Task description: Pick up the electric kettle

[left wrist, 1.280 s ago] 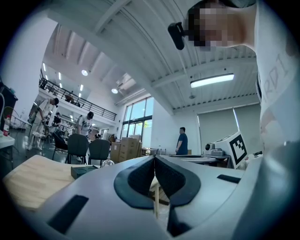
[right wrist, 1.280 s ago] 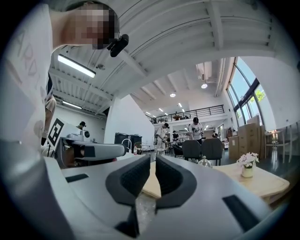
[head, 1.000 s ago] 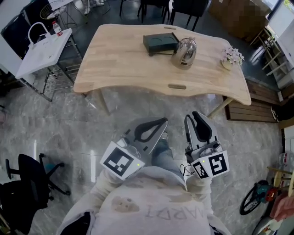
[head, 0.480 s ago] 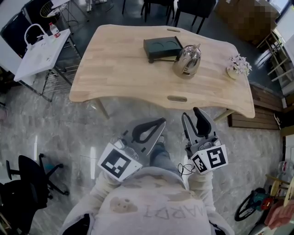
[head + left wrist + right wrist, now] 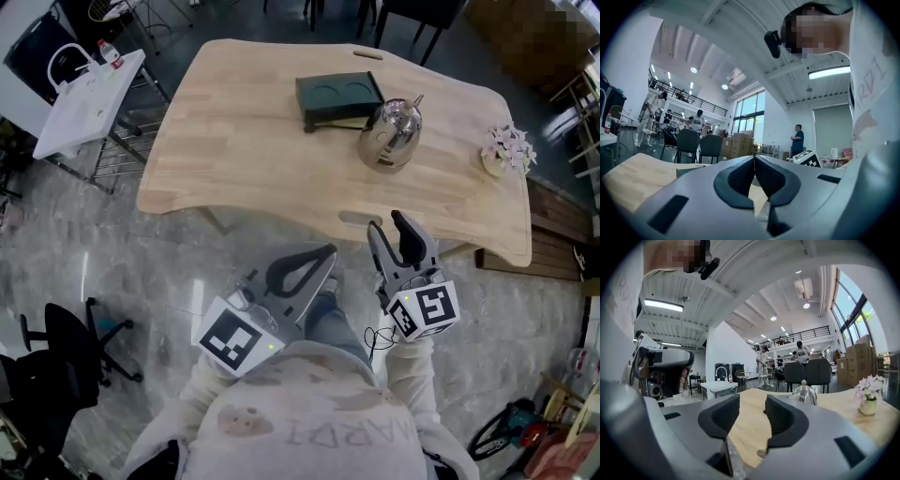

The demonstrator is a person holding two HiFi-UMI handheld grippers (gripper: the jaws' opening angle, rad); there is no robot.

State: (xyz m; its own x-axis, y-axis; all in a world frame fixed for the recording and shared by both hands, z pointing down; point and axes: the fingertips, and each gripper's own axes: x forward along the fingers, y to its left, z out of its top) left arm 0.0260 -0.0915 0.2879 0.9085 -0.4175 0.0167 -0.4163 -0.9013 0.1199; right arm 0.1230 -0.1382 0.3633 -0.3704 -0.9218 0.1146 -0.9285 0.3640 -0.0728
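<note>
The shiny metal electric kettle stands on the wooden table, right of centre, beside a dark green square base. It also shows small and far off in the right gripper view. My right gripper hangs at the table's near edge, well short of the kettle. Its jaws are opening with nothing between them. My left gripper is over the floor just before the table, with its jaws shut and empty.
A small pot of pale flowers stands at the table's right end. To the left of the table is a white side table with a bottle on it. A black office chair is on the floor at lower left. People stand far behind the table.
Both grippers have come nearer the table's near edge, and the table and kettle look closer. The right gripper's jaws have spread from a narrow gap to wide apart. The left stays shut.
</note>
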